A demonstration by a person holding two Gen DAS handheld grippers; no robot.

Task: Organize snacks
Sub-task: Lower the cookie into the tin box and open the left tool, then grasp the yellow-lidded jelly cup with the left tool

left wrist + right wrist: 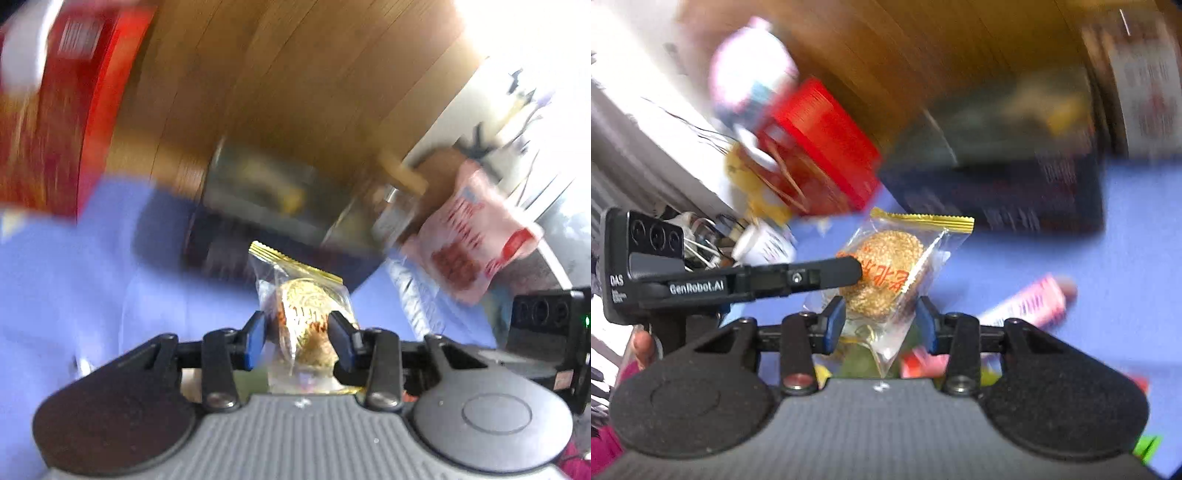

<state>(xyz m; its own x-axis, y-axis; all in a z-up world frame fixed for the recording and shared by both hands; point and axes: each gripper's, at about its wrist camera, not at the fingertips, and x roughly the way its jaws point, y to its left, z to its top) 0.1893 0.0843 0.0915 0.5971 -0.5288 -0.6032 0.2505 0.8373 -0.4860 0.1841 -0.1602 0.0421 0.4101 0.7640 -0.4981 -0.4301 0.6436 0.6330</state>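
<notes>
Blue tabletop (74,280), blurred clutter behind.
My left tongs (297,332) and right tongs (881,321) each pinch, apparently, one wrapped sesame cake (886,273).

left gripper (297,334): black linkage arms, blue pads on the fingertips, silver screws at the near pivots
left gripper body: grey ribbed housing in the middle, a dark round disc at either side, the right one with a raised circle
right gripper (881,323): black linkage, blue pads, silver screws at the near pivots
right gripper body: grey ribbed centre, two black rough-textured discs
side view of left gripper: black, white lettering "GenRobot.AI" and "DAS", three round sockets on its far-left block
green light (586,320): on the black block at the right edge
</notes>
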